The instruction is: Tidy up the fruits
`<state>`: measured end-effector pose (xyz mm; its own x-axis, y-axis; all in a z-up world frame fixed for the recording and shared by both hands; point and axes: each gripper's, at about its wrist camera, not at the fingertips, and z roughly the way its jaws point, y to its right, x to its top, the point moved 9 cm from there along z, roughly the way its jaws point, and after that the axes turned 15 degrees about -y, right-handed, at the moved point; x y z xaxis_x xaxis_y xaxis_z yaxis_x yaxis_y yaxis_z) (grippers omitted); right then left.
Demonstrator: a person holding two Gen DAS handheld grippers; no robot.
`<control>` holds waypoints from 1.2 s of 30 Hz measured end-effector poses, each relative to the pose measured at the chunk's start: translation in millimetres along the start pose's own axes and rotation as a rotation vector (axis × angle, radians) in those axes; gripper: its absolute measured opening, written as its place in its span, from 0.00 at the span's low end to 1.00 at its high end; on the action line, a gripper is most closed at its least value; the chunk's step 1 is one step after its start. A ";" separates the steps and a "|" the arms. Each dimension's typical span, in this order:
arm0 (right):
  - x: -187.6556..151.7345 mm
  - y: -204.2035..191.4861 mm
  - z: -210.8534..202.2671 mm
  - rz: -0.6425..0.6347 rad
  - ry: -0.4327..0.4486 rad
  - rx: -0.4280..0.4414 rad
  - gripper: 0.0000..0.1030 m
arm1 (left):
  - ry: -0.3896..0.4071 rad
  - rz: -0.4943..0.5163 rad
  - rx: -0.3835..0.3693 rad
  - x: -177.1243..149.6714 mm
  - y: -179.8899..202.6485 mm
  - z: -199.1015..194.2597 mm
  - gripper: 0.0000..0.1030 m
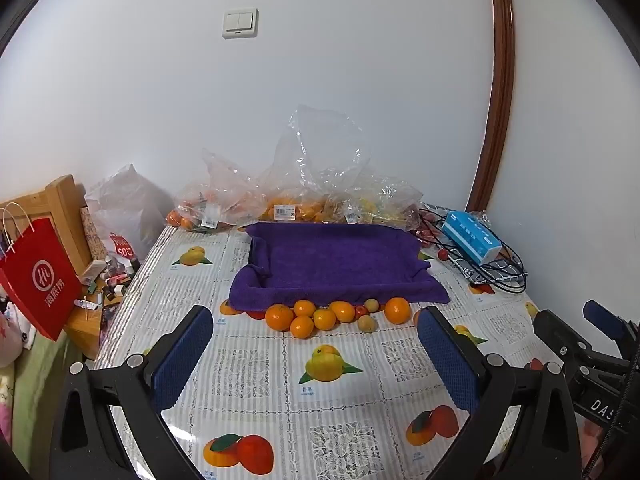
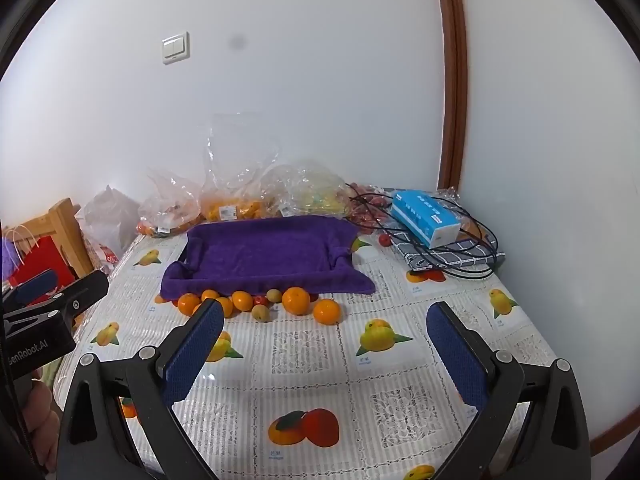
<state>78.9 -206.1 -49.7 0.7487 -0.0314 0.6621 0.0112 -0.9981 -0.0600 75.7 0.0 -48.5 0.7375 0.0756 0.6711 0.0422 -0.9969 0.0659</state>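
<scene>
Approx. 7 oranges (image 1: 279, 317), 2 small pale yellow-green fruits (image 1: 367, 323), 1 small red fruit (image 1: 361, 311), 1 purple towel-lined tray (image 1: 336, 264), 1 blue tissue box (image 1: 472, 237), several clear fruit bags (image 1: 280, 196).

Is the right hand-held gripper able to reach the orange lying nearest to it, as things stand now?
Probably yes. The right hand-held gripper is open, and only bare tablecloth lies between it and that orange, which sits apart from the other fruit.

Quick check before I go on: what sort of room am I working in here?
Probably a home bedroom or spare room, not a lab. A fruit-print tablecloth covers the table, a wooden bed frame stands beside it, and a light switch is on the plain wall, with grocery bags of fruit at the back.
</scene>
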 end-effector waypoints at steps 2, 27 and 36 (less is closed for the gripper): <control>0.1 0.3 -0.4 -0.002 0.005 -0.002 0.98 | -0.001 -0.001 -0.001 0.5 0.3 0.2 1.00; -2.9 -1.9 -1.7 -0.006 0.010 -0.004 0.98 | -0.003 0.002 0.005 0.2 0.5 0.1 1.00; -2.5 -2.8 -2.3 -0.005 0.008 -0.003 0.98 | 0.000 -0.007 -0.004 0.3 0.8 -0.5 1.00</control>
<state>75.5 -203.3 -49.6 0.7430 -0.0272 0.6687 0.0130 -0.9984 -0.0550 75.6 -0.7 -47.8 0.7373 0.0821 0.6705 0.0441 -0.9963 0.0735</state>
